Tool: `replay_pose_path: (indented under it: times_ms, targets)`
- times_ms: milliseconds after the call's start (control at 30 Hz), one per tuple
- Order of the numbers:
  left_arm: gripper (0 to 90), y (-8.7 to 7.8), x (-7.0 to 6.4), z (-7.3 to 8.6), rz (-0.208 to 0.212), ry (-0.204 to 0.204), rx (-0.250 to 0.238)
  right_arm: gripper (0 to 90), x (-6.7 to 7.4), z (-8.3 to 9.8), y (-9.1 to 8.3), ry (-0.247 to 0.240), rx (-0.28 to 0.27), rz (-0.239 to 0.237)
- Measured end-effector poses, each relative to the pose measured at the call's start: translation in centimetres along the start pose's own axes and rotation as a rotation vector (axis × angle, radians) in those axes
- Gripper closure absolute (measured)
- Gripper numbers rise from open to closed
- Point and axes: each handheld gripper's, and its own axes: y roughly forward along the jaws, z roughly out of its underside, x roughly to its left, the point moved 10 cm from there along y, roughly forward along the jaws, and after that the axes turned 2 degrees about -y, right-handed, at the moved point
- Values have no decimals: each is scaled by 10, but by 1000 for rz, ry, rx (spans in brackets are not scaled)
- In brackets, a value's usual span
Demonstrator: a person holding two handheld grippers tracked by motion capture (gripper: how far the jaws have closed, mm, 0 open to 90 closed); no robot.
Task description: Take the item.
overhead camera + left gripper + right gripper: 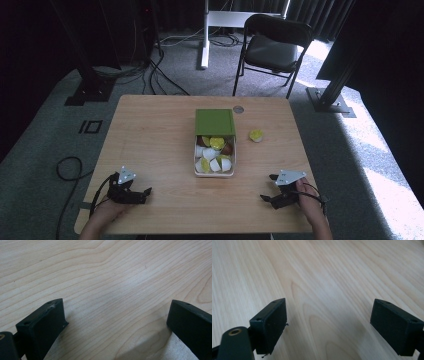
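Pale wooden bench, mid-bench white rectangular tub of white and yellow cups, green lid slid back for access. Stray yellow cup just right. Left gripper, right gripper parked near edge, jaws wide, empty.

A light wooden desk stands on grey carpet before dark curtains. A black folding chair and a white stand leg sit behind it, black cables trailing across the floor. Daylight falls in patches at the right.
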Motion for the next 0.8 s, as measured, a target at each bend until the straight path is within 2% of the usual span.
replay_pose_path:
  times_ms: [167, 433, 500, 600, 733, 800]
  targets:
    - [28, 0, 0, 0, 0, 0, 0, 135, 2, 4, -5, 4, -22, -34]
    - [28, 0, 0, 0, 0, 0, 0, 135, 7, 10, -10, -32, -20, -75]
    - [28, 0, 0, 0, 0, 0, 0, 135, 8, 13, -10, -27, -11, -86]
    - [28, 0, 0, 0, 1, -1, 0, 130, 10, 17, -9, -52, 0, -95]
    - [28, 0, 0, 0, 1, 0, 0, 130, 9, 16, -8, -47, -18, -92]
    - [28, 0, 0, 0, 1, 0, 0, 124, 10, 16, -6, -22, -31, -102]
